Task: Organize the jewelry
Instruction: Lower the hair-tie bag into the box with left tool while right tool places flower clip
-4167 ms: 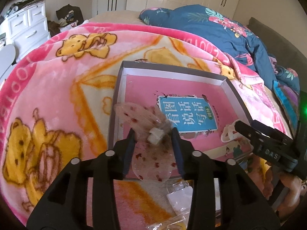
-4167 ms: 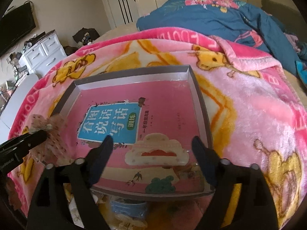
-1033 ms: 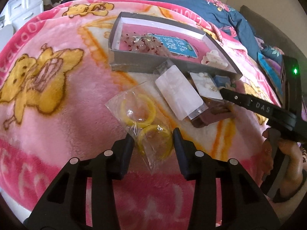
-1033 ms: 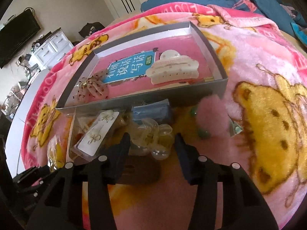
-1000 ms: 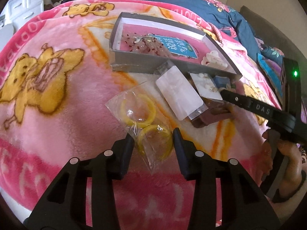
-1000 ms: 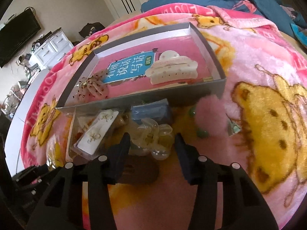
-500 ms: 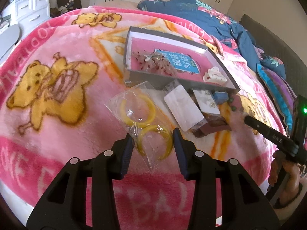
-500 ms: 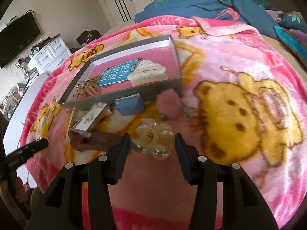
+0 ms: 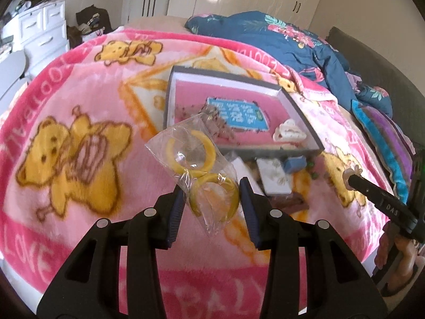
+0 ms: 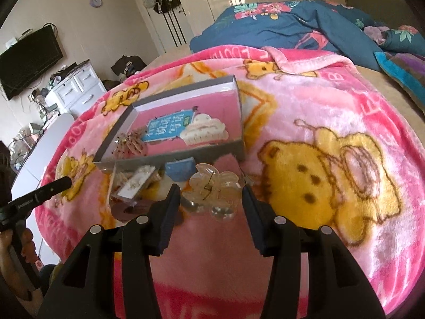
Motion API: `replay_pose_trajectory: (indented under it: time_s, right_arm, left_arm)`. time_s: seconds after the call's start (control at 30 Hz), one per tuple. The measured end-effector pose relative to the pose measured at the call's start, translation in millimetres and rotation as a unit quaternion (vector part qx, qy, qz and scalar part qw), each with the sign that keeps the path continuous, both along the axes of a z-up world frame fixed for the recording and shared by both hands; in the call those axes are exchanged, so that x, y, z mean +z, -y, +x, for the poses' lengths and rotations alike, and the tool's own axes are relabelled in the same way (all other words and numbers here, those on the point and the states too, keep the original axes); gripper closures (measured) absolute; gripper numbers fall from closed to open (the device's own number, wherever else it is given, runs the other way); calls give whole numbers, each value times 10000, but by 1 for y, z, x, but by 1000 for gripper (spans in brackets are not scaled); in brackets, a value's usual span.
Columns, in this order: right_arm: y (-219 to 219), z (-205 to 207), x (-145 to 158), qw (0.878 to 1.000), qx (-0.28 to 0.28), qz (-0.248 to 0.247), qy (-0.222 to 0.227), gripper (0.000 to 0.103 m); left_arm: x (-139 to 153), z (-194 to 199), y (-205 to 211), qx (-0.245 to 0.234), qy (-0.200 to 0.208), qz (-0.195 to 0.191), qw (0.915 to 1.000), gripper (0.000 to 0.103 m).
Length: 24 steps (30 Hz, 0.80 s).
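Note:
My left gripper (image 9: 212, 196) is shut on a clear plastic bag with two yellow bangles (image 9: 196, 162) and holds it up above the blanket. My right gripper (image 10: 211, 199) is shut on a clear flower-shaped hair claw (image 10: 212, 188), also lifted; it also shows in the left wrist view (image 9: 353, 176). The grey tray (image 9: 170, 98) lies on the bed beyond, with a pink book, a brown speckled hair claw (image 10: 130, 143) and a cream hair claw (image 10: 204, 131) in it. The tray also shows in the right wrist view (image 10: 212, 151).
In front of the tray lie a white earring card (image 9: 273, 178), a blue box (image 9: 294, 163), a brown item (image 9: 289, 203) and green beads (image 9: 313, 174). A blue duvet (image 9: 279, 40) is heaped behind. White drawers (image 9: 45, 34) stand to the left.
Both grippers have risen and pulled back from the bed, each carrying its item. The pile and the tray now look smaller and farther off.

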State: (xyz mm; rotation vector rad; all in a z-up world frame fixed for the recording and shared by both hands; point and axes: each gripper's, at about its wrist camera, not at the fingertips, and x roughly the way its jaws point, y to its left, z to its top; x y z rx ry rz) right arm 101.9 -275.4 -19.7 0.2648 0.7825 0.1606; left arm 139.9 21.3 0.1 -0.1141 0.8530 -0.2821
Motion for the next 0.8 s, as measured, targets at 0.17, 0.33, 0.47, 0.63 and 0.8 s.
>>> replay_pose_trajectory:
  time_s: [0.17,0.33,0.47,0.63,0.8]
  right_arm:
    - [-4,9,9,9999,83,37,112,56]
    - [-12,21,17,9995,193,6,232,56]
    - [-17,33,21,9993,249,-42,286,56]
    - [-18,47,22,9991,270,-89,315,56]
    - [-18,64,22,9990,284,-150,320,56]
  left_arm:
    - [8,10,9,-60,88,30,9999,71]
    - [13,23,18,-104,124,-1,9999,71]
    - [16,32,27,-153,165,30,9997,71]
    - [16,44,36,-202,181,49,9996,71]
    - [16,59,44,-254,178,62,9995,71]
